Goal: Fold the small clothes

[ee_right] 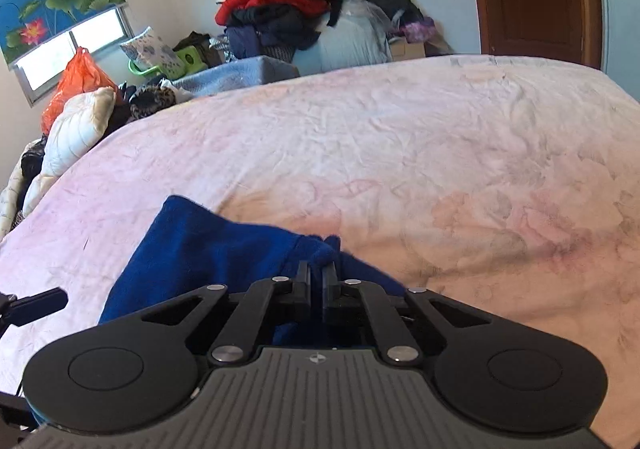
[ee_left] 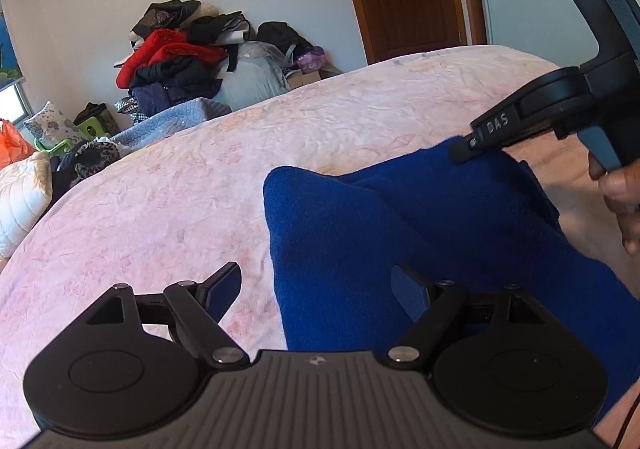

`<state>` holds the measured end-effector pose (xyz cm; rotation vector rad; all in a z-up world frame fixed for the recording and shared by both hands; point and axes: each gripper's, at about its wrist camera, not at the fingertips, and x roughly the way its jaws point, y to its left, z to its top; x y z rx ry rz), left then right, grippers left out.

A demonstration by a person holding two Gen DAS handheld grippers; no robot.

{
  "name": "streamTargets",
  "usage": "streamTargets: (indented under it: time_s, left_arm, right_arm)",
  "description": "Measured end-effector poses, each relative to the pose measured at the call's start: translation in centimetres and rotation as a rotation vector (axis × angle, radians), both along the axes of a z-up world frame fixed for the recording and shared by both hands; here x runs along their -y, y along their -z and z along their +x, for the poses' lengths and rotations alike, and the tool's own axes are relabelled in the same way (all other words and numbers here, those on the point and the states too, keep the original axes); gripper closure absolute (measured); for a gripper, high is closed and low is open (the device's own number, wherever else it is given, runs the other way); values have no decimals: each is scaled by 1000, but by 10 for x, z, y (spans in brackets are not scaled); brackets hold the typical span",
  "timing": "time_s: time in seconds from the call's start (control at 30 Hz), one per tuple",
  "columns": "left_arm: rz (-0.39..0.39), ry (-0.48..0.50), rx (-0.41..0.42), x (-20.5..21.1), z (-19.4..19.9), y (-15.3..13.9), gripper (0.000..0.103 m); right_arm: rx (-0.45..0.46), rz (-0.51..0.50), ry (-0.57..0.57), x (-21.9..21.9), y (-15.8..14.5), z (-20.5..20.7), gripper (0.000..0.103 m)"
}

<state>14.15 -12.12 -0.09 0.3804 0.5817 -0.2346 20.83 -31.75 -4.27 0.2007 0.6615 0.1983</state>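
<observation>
Right wrist view: my right gripper (ee_right: 316,281) has its fingers pinched on a bunched edge of the blue cloth (ee_right: 208,245), which lies on the pink bed (ee_right: 400,137). My left gripper (ee_left: 316,289) stands wide, holding nothing, one finger over the cloth. Behind the bed, an orange bag (ee_right: 80,77) bulges; I can't see what's inside it.

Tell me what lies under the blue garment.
The blue garment rests on the pink floral bedspread, which shows all around it. Whatever lies directly beneath the cloth is covered. The right gripper pinches one bunched edge.
</observation>
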Motion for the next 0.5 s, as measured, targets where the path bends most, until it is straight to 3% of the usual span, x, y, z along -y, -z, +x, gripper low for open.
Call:
streamTargets:
  time_s: [0.17, 0.23, 0.3, 0.4, 0.5]
  left_arm:
    - [-17, -7, -31, 0, 6, 4, 21]
    - [-23, -10, -45, -2, 8, 6, 21]
    - [-25, -13, -46, -3, 8, 6, 21]
    - [-26, -15, -47, -4, 7, 6, 21]
    - [-25, -16, -44, -3, 5, 6, 21]
  right_arm:
    - [-4, -4, 65, 16, 8, 11, 96]
    - [-57, -46, 61, 11, 17, 17, 85]
    - [-33, -87, 90, 8, 16, 11, 61]
    - [64, -79, 134, 9, -1, -14, 58]
    - [123, -43, 57, 2, -17, -41, 54]
